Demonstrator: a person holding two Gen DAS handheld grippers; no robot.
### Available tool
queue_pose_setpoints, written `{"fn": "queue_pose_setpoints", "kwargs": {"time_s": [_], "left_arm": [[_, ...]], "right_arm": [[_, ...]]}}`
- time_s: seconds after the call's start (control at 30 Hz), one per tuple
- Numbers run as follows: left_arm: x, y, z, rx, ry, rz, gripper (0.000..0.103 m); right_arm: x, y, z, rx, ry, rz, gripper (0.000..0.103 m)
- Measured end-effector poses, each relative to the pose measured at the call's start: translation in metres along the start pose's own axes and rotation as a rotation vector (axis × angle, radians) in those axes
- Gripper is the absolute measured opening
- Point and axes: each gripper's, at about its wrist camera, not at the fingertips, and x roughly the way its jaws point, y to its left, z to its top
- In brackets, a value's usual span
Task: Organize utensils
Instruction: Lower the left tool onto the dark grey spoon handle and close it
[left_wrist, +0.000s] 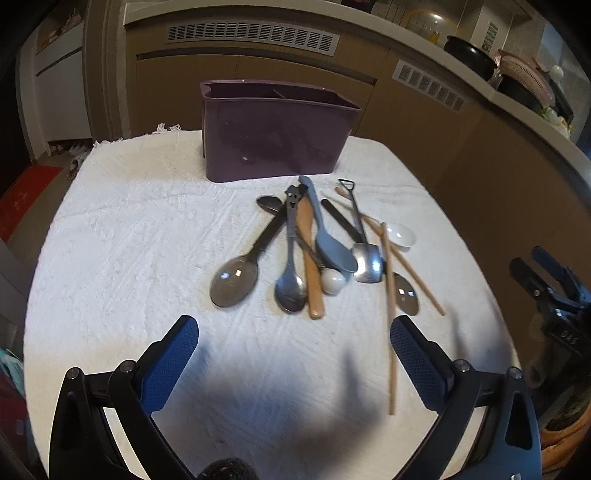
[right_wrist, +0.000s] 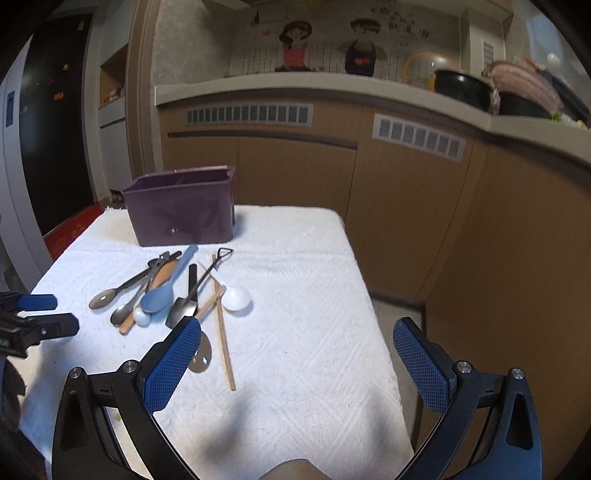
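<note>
A purple utensil bin (left_wrist: 275, 138) stands at the far side of the white-towelled table; it also shows in the right wrist view (right_wrist: 181, 208). In front of it lies a pile of utensils: a large steel spoon (left_wrist: 236, 275), a grey-blue plastic spoon (left_wrist: 330, 243), a wooden-handled utensil (left_wrist: 310, 266), a small shovel-shaped spoon (left_wrist: 364, 254), a white ceramic spoon (left_wrist: 400, 234) and wooden chopsticks (left_wrist: 389, 325). My left gripper (left_wrist: 294, 334) is open and empty, just short of the pile. My right gripper (right_wrist: 296, 338) is open and empty, to the right of the pile (right_wrist: 173, 291).
The white towel (left_wrist: 129, 240) covers the whole table. Brown cabinets (right_wrist: 406, 206) with vents stand close behind and to the right. A counter above holds a black pot (right_wrist: 461, 88) and a pink basket (right_wrist: 524, 83). The table's right edge (right_wrist: 373, 295) drops to the floor.
</note>
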Motion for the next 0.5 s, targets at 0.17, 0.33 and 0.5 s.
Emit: {"fn": "queue_pose_setpoints", "kwargs": {"time_s": [0.17, 0.33, 0.5], "left_arm": [[0.005, -0.001, 0.023, 0.187, -0.011, 0.098, 0.103], [0.028, 0.005, 0.042, 0.297, 0.093, 0.107, 0.092], [0.054, 0.007, 0.058, 0.350, 0.177, 0.079, 0.067]], "right_arm": [[0.016, -0.005, -0.004, -0.023, 0.015, 0.006, 0.103], [0.034, 0.000, -0.014, -0.041, 0.036, 0.027, 0.103], [0.054, -0.001, -0.020, 0.007, 0.086, 0.059, 0.103]]}}
